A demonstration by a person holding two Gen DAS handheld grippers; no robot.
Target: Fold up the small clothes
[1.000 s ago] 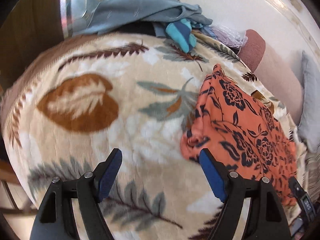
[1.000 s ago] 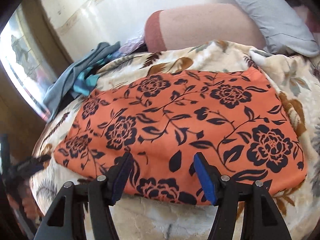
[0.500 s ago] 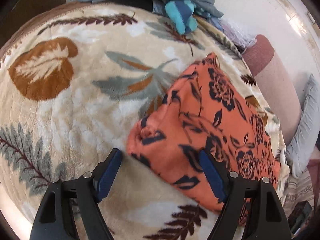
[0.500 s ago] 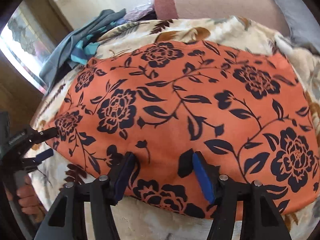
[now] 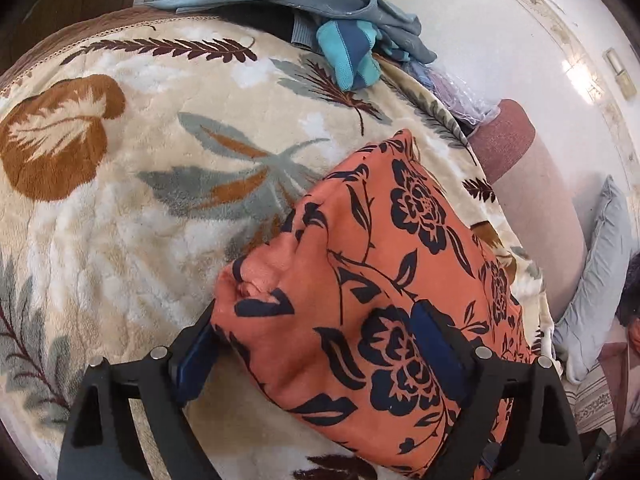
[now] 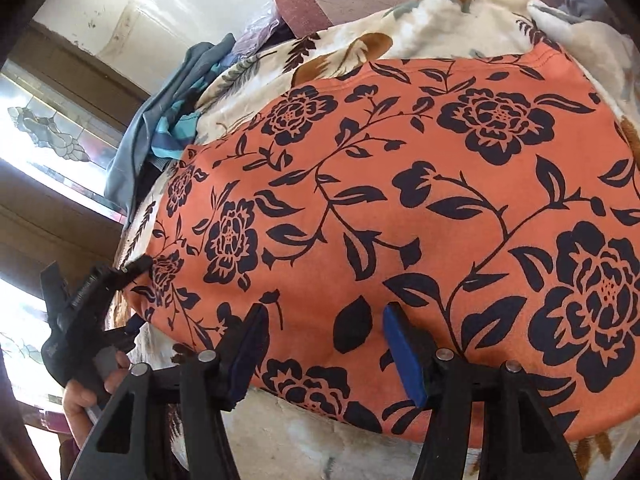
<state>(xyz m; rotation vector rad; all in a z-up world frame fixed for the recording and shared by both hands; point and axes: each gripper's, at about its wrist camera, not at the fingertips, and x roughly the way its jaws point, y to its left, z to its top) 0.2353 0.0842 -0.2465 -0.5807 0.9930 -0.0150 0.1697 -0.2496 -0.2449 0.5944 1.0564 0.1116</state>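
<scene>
A cream fleece blanket printed with leaves covers the bed, bearing the orange floral garment at lower right and a grey-and-teal clothes heap at top.

The garment is orange, printed all over with navy-black roses, leaves and thin curling stems. The blanket beneath it is cream plush, patterned with rust-brown leaves, grey-green fronds and dark maroon fern sprigs, and edged in brown along its far side. The pile of clothes beyond is dusty grey-blue, with one piece striped turquoise and dark blue. The bolster is pale pink with a darker reddish-pink end. The pillow is light grey-blue. The fingers of both grippers carry blue pads on black frames. The wall is glossy white.
</scene>
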